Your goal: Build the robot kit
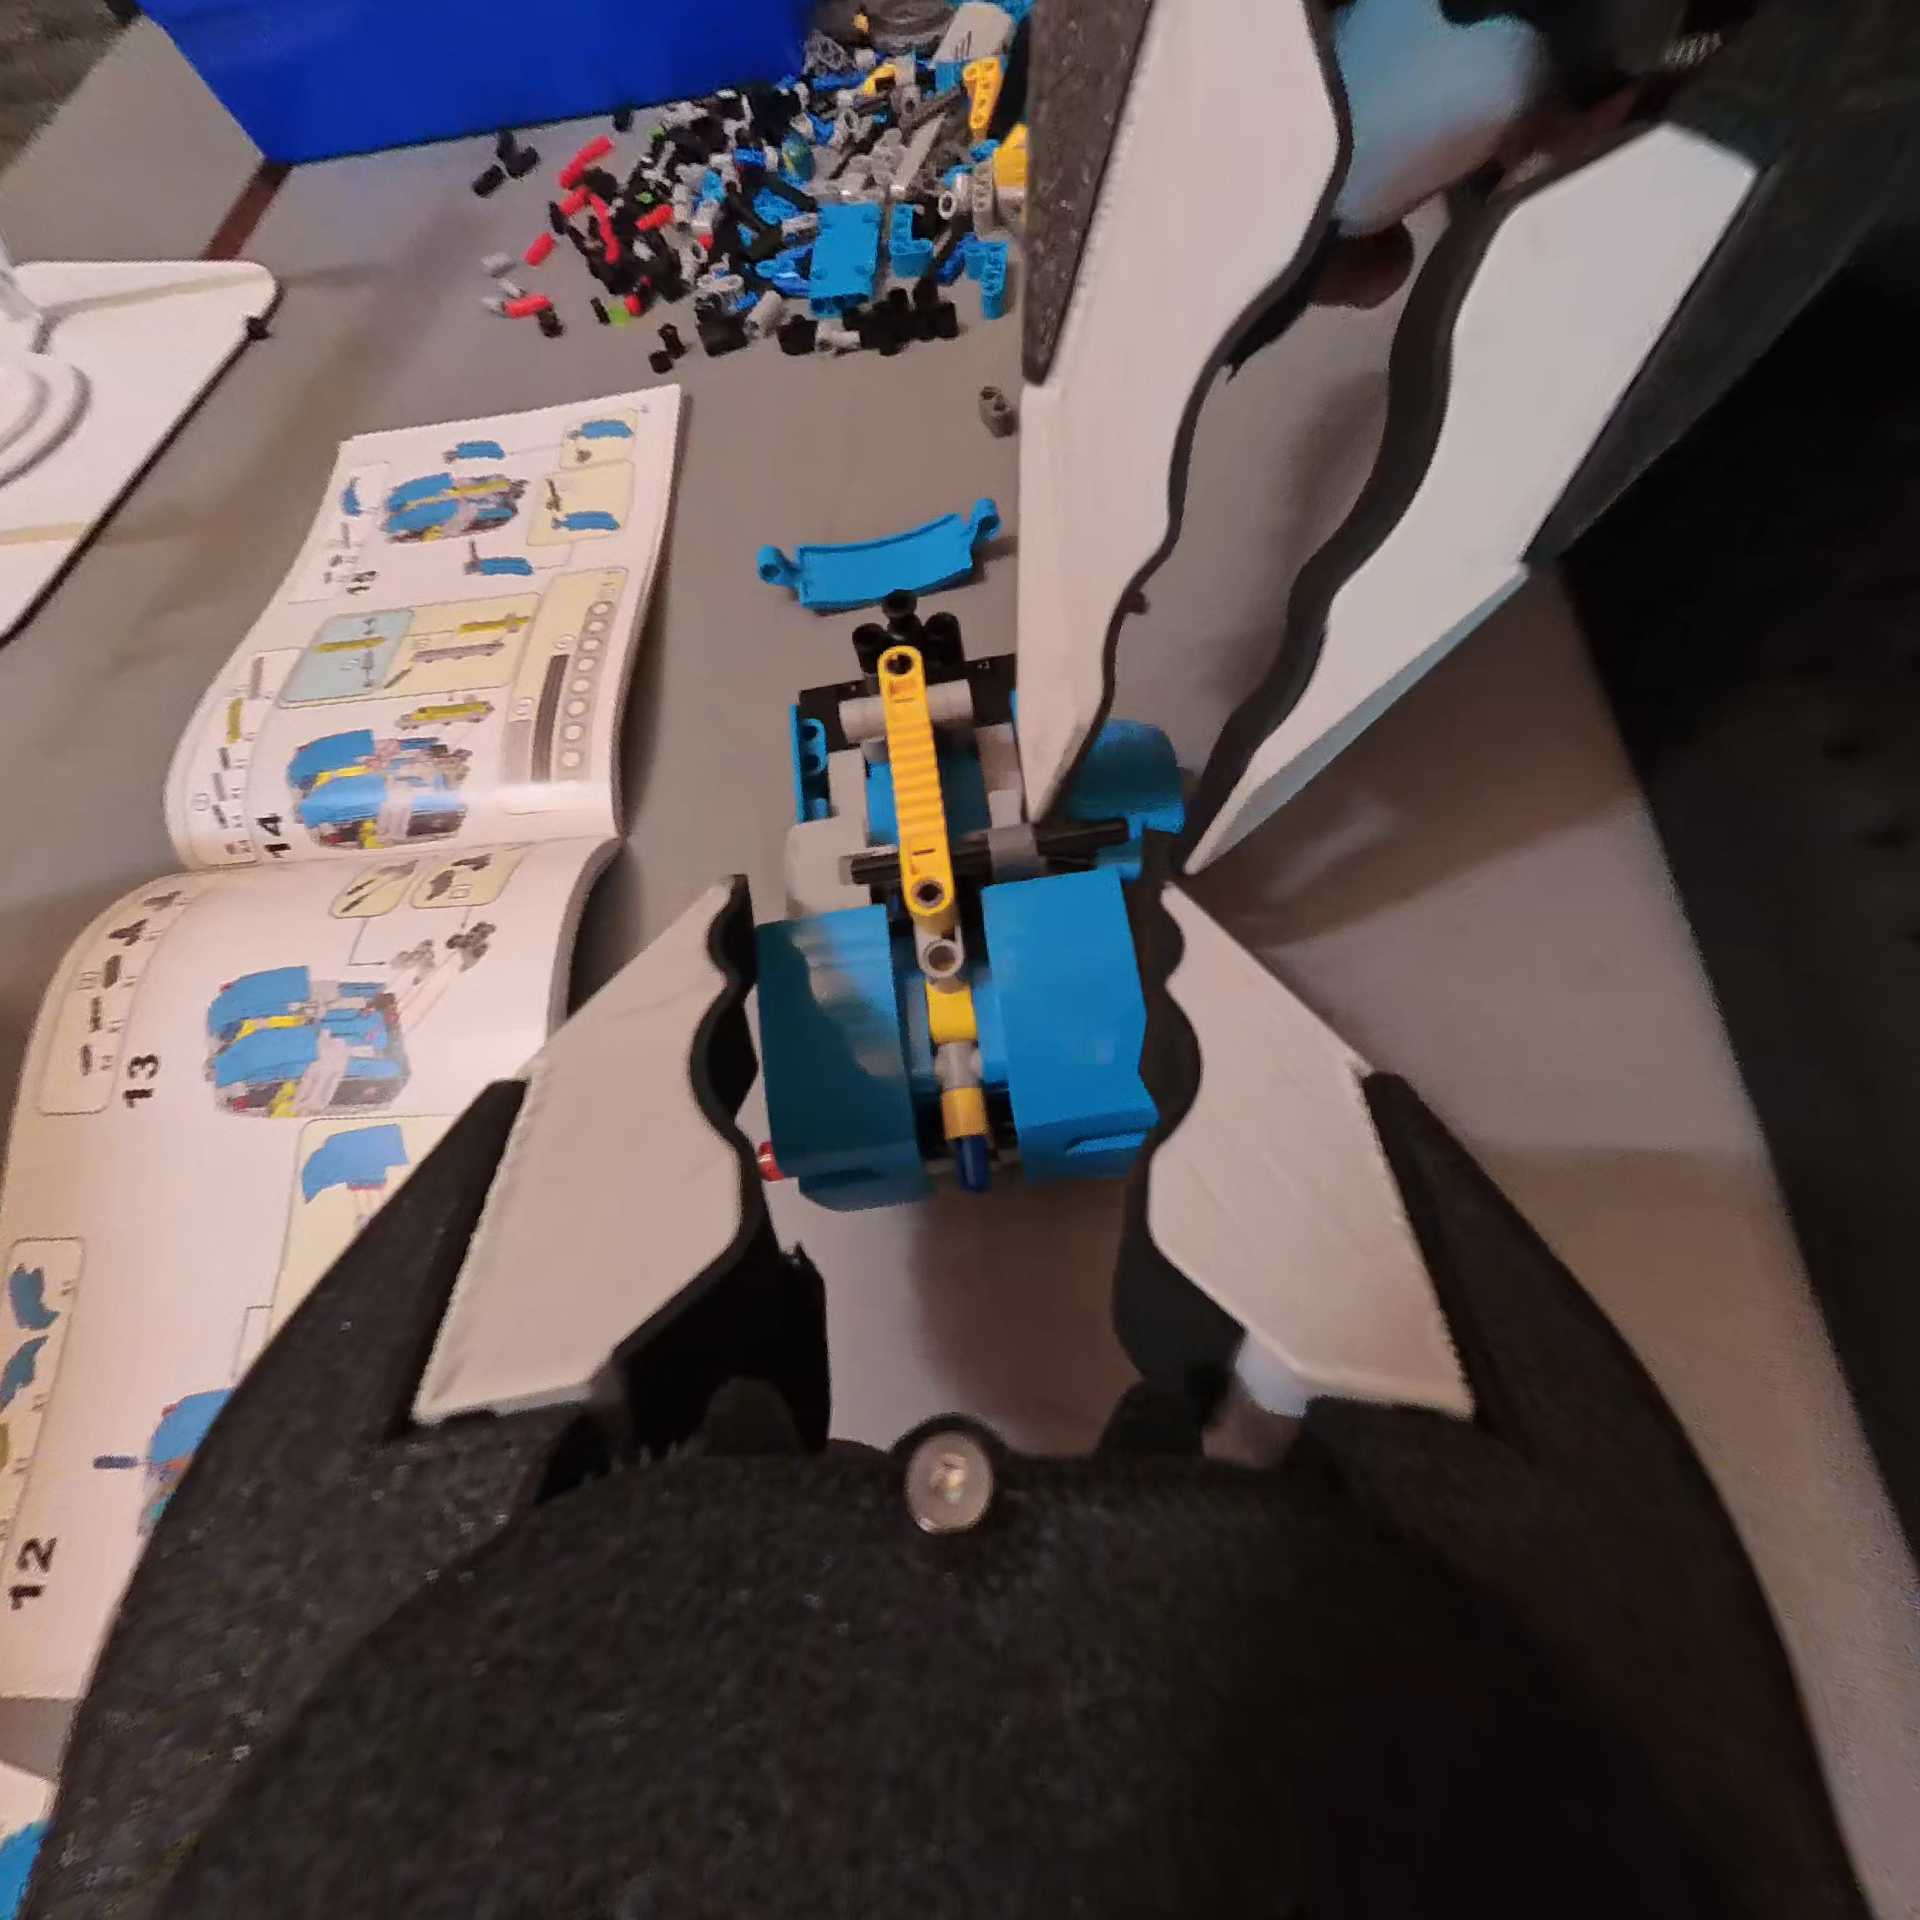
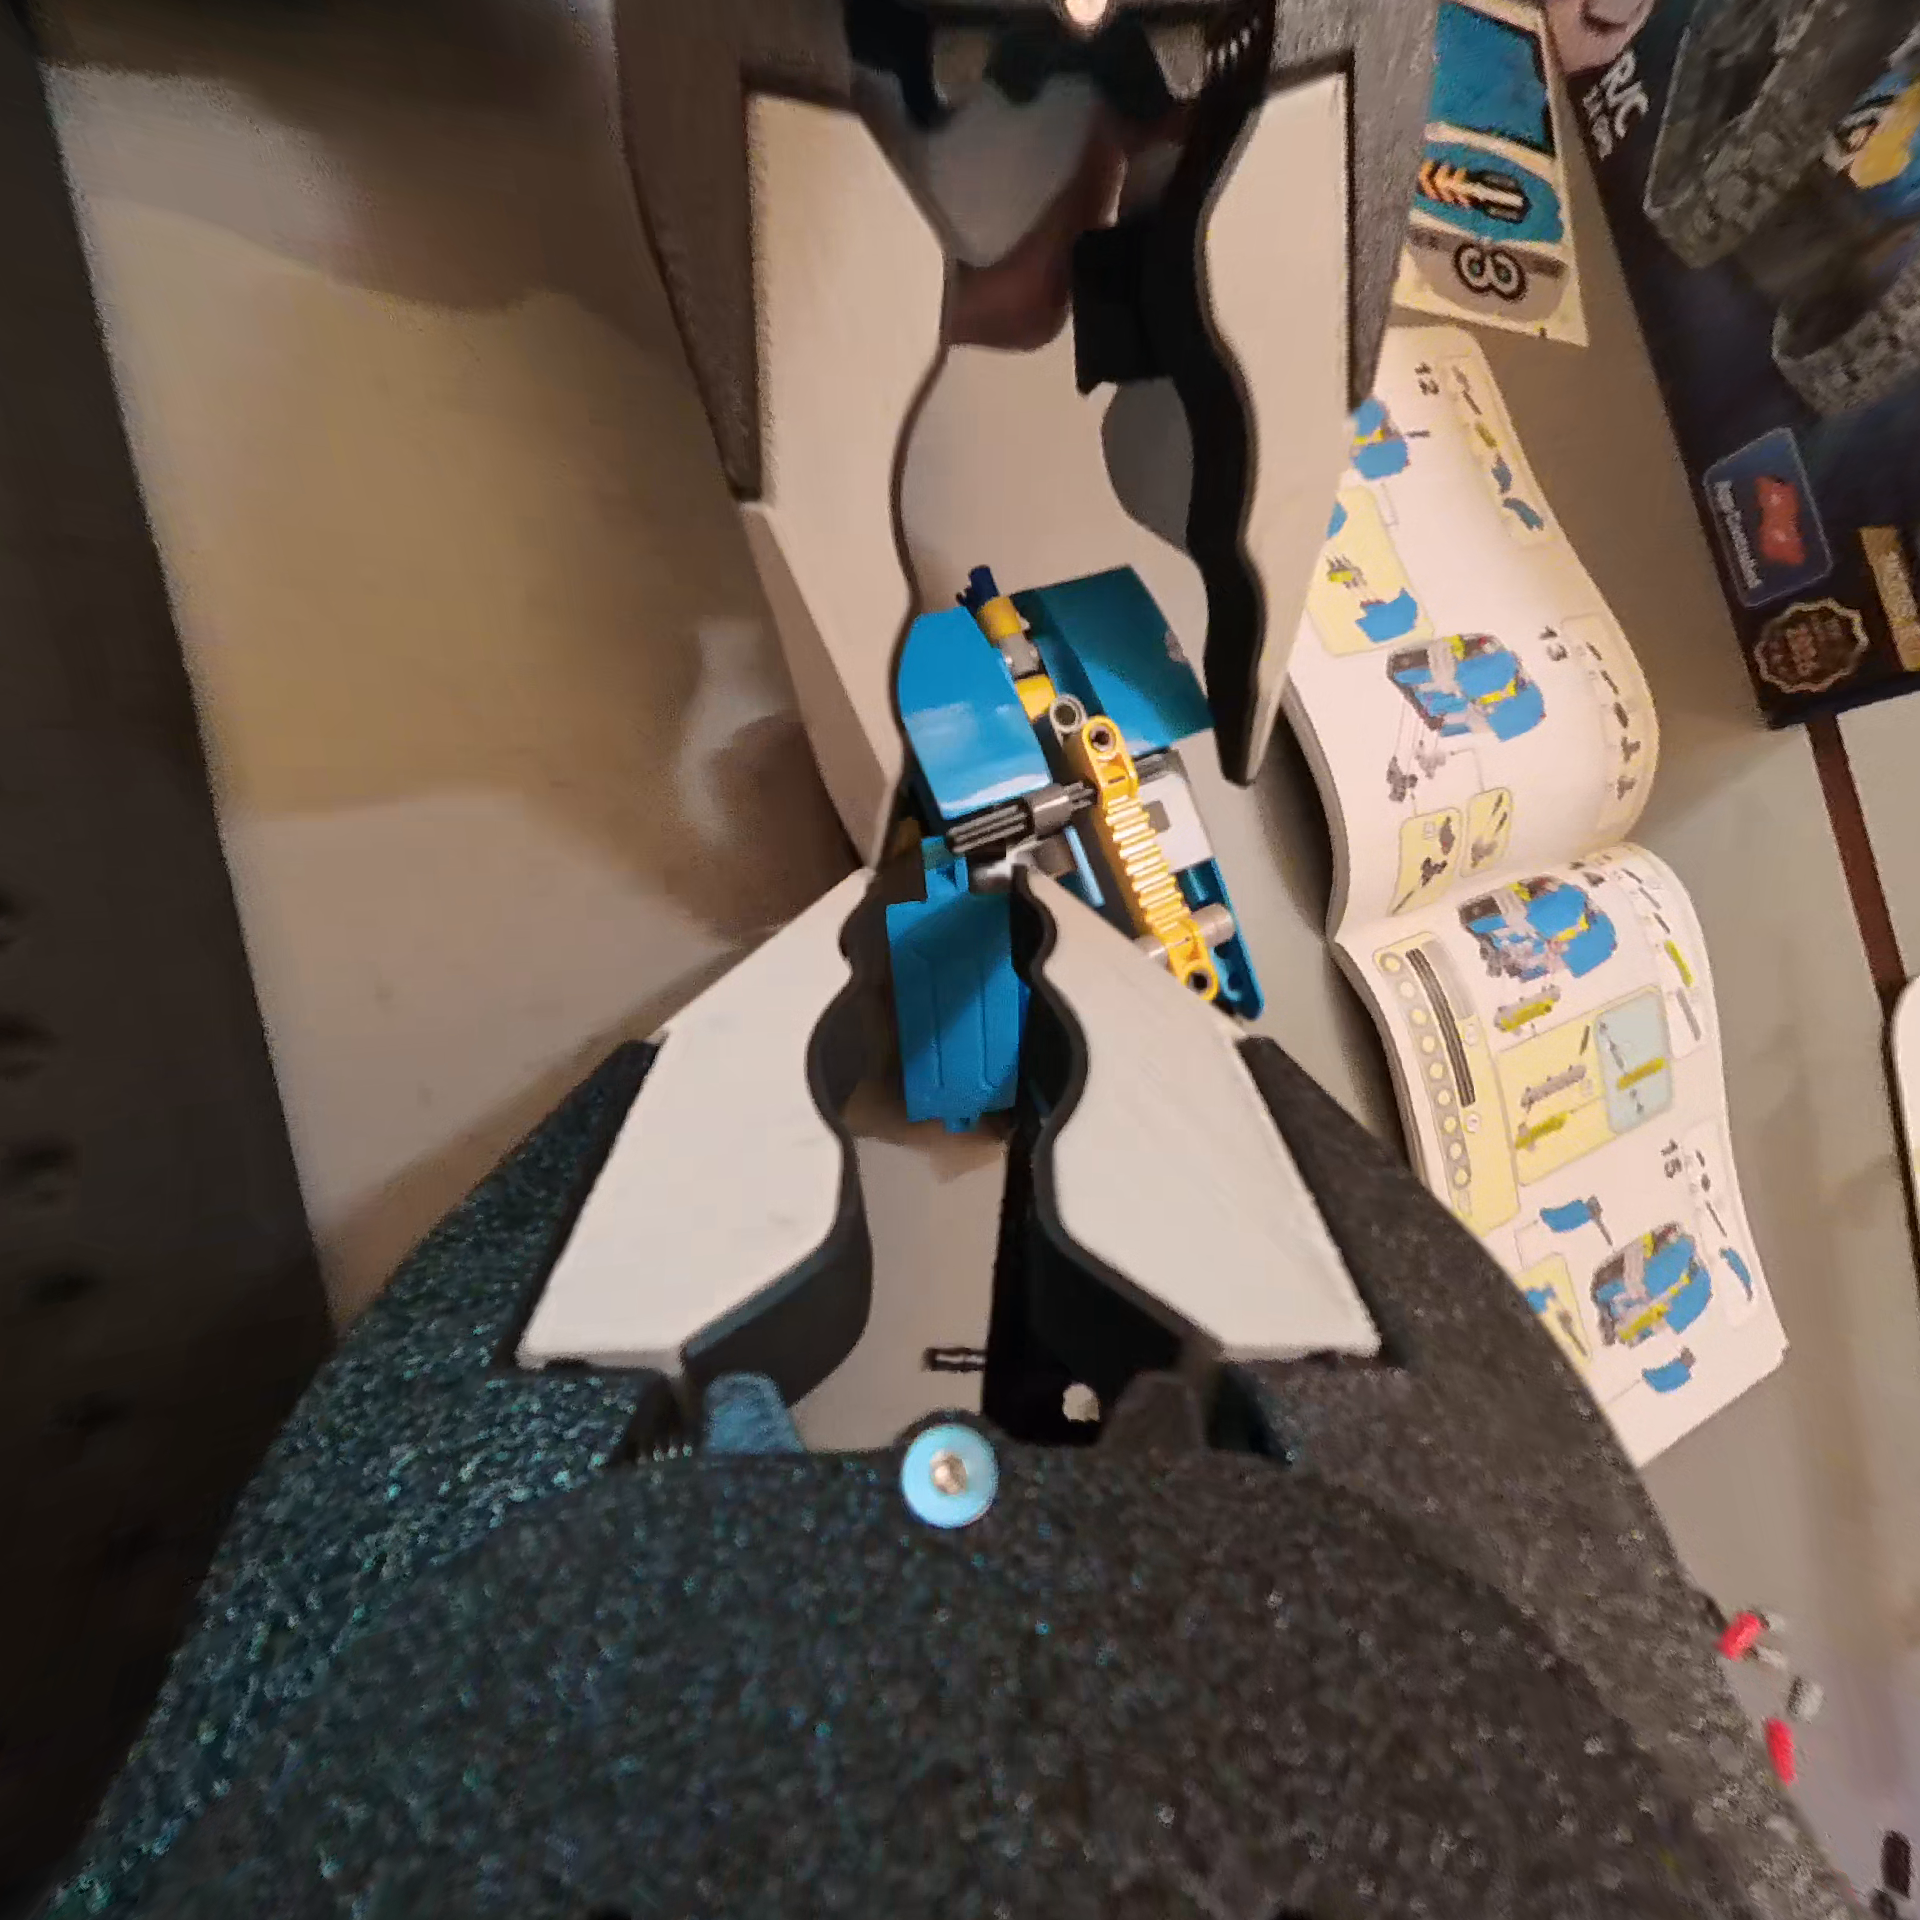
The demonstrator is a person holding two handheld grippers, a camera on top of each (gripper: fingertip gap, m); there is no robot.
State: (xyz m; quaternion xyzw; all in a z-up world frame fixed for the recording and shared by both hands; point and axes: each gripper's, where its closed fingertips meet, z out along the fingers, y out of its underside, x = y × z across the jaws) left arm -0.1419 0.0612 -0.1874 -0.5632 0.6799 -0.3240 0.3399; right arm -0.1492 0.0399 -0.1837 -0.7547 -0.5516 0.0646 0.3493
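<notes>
Two grippers meet on one half-built blue brick model that sits on the grey table. The left gripper is spread wide, its white fingers flanking the model's near blue blocks; whether the pads actually press the sides I cannot tell. A yellow toothed beam runs along the model's top, crossed by a black axle. The right gripper comes in from the far right, its tips at the model's far right side. In the right wrist view this right gripper is narrowed around a blue block at the model's end, the pads close against it. Just beyond the model in the left wrist view lies a loose curved blue panel. Left of the model, an open instruction booklet lies flat, its pages arching at the fold. Farther away, a heap of small loose bricks in blue, black, red and grey spreads before a blue bin. The right wrist view also shows a sticker sheet and a dark product box past the booklet.
</notes>
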